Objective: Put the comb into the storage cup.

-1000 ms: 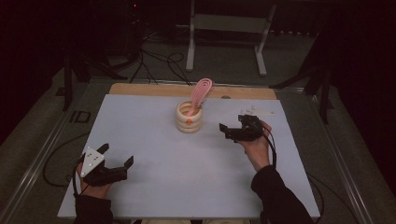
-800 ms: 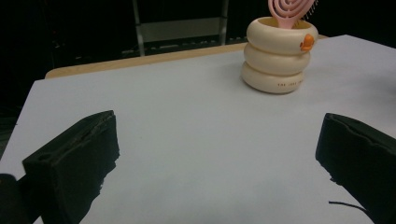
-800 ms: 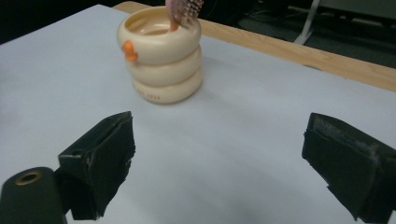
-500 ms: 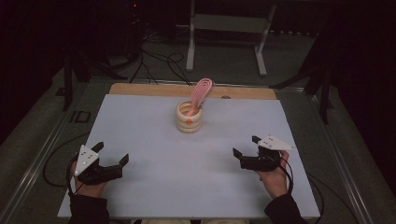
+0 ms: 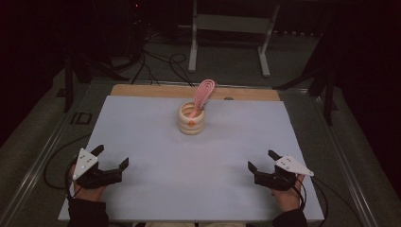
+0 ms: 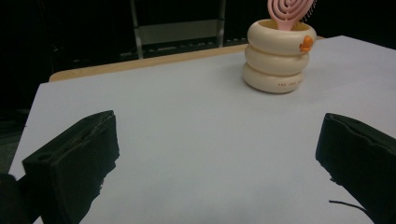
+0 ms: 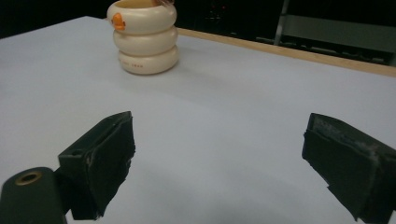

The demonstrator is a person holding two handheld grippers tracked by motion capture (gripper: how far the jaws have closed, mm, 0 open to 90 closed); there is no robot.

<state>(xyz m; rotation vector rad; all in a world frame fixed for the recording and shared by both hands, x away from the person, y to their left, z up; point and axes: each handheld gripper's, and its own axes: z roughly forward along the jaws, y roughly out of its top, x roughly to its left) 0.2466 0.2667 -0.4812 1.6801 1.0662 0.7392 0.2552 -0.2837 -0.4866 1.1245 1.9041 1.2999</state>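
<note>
Both of your tools are released and hold nothing: the left tool (image 5: 111, 160) rests near the front left corner of the desk (image 5: 156, 142) with its jaws spread wide, and the right tool (image 5: 261, 161) sits near the front right corner, also spread wide, so each gripper view looks out between two parted black jaws over bare white surface. The thing to mind is the cream ringed cup (image 5: 191, 119), which stands upright toward the back middle of the desk, well apart from both tools, with the pink brush (image 5: 203, 93) standing in it and leaning toward the back right, its round head above the rim. From the left gripper view the cup (image 6: 276, 57) sits up and to the right of the jaws, with the brush (image 6: 288, 11) head rising from it; from the right gripper view it (image 7: 143, 37) sits up and to the left. The risk from here looks to be the brush's lean: it seems top-heavy, so if you brush its head on the way in, or nudge the cup's side with one jaw, the cup may tip or slide on the smooth sheet. Pulling the brush out at an angle could also drag the cup along, since nothing steadies it. Closing on the thin handle off-centre may let it twist between the jaws.
</note>
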